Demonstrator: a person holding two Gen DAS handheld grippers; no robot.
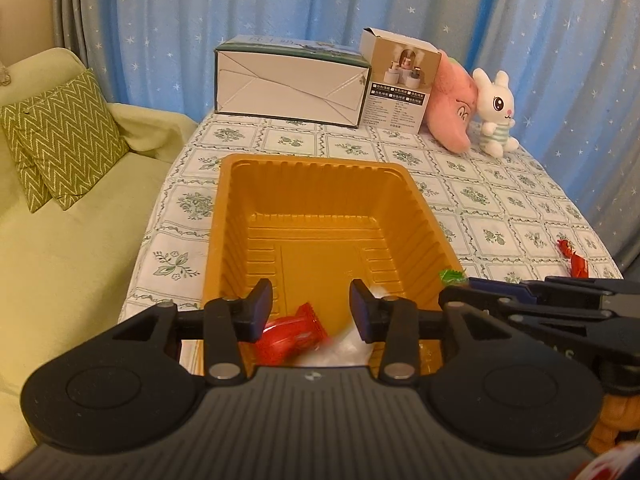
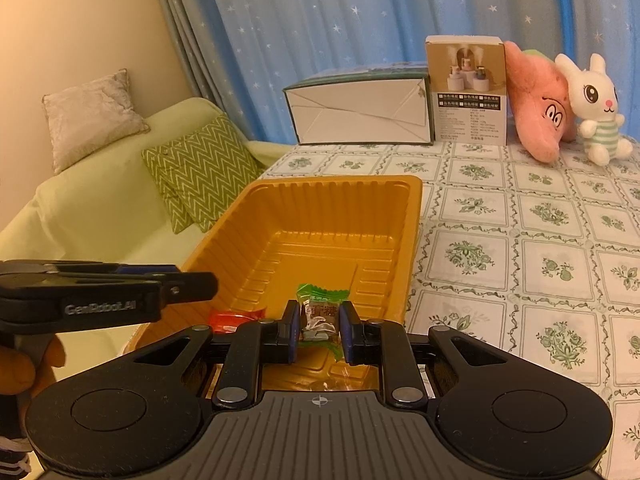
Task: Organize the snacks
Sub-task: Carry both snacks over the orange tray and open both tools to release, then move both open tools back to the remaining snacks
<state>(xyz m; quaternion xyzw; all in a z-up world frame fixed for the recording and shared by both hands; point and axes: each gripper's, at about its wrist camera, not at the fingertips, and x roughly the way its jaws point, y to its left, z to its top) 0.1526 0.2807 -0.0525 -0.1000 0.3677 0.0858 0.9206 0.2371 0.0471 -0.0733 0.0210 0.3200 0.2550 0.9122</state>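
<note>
Left gripper (image 1: 311,307): I hold it above the near end of the tray; its fingers (image 1: 260,308) are released, with a gap between them and nothing gripped.
Right gripper (image 2: 319,330): I hold it over the near end of the tray; its fingers (image 2: 291,330) are clenched on a green-wrapped candy.
Green-wrapped candy (image 2: 320,316): upright between my right fingers, green wrapper ends showing above and below, over the tray floor; in the left view only a green tip shows at the tray's right rim (image 1: 452,275).
Tray (image 1: 316,184): orange plastic, ribbed walls, set on the bench near its left edge, long side running away from me.
Red-wrapped candy (image 1: 288,334): inside the tray at its near end, below my left fingers and blurred; in the right view it shows red just left of my right fingers (image 2: 236,319).
Clear wrapper (image 1: 352,344): a pale, blurred item beside the red candy in the tray; I cannot tell what it is.
Second red candy (image 1: 574,260): on the bench, well to the right of the tray.
Bench (image 2: 520,260): covered with a white cloth with green floral squares.
Back row: a long white box (image 1: 290,88), a small carton (image 1: 400,92), a pink plush (image 1: 452,104) and a white rabbit toy (image 1: 496,112).
Sofa (image 1: 60,260): pale green, left of the bench, with a zigzag cushion (image 1: 60,136).
</note>
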